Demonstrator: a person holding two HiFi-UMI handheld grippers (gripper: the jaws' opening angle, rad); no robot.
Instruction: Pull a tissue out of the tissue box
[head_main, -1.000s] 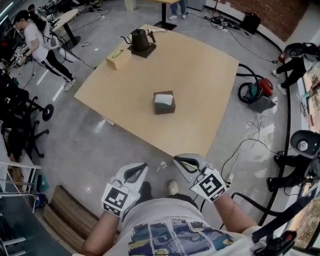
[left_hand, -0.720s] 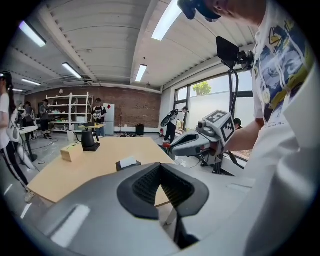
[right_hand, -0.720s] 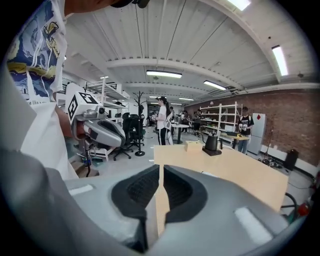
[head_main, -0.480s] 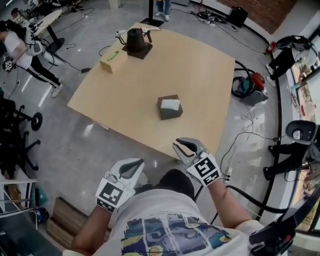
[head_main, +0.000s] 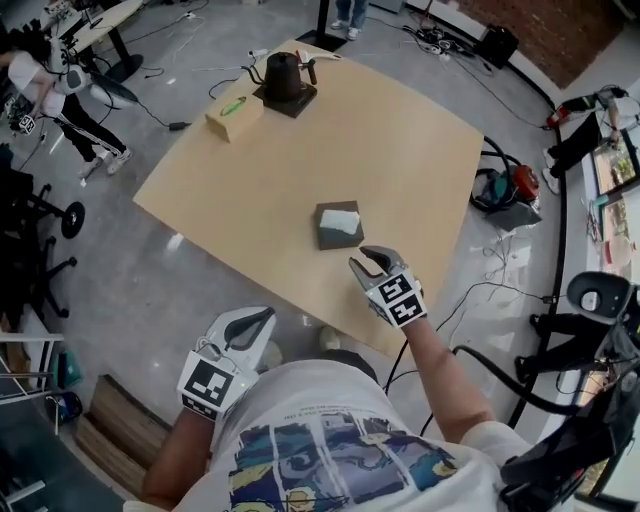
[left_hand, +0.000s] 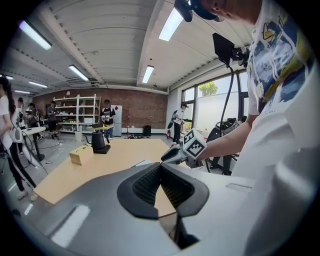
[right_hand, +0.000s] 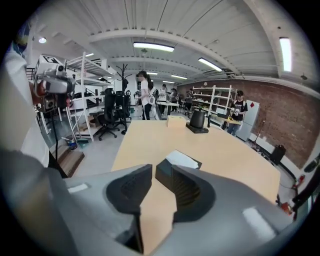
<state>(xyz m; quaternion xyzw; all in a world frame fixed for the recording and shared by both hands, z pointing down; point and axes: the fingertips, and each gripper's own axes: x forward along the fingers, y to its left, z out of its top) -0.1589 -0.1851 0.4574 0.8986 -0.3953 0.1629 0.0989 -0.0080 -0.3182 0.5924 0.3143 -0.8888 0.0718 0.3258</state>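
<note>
Head view: pale wooden tabletop (head_main: 400, 150) carries the dark grey tissue box (head_main: 338, 226) mid-surface; only the right gripper view shows me the right hand-held gripper (head_main: 366, 260) just opened, spread, empty, box just beyond; my left hand-held gripper (head_main: 262, 318) is pressed together.

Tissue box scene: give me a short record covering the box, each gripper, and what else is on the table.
tissue box: dark, near the middle of the table, white tissue on top
right gripper: over the table's near edge, short of the box; jaws apart, have just been opening, nothing between them
left gripper: off the table, close to the person; jaws shut, empty
far corner: black kettle, tan box
</note>
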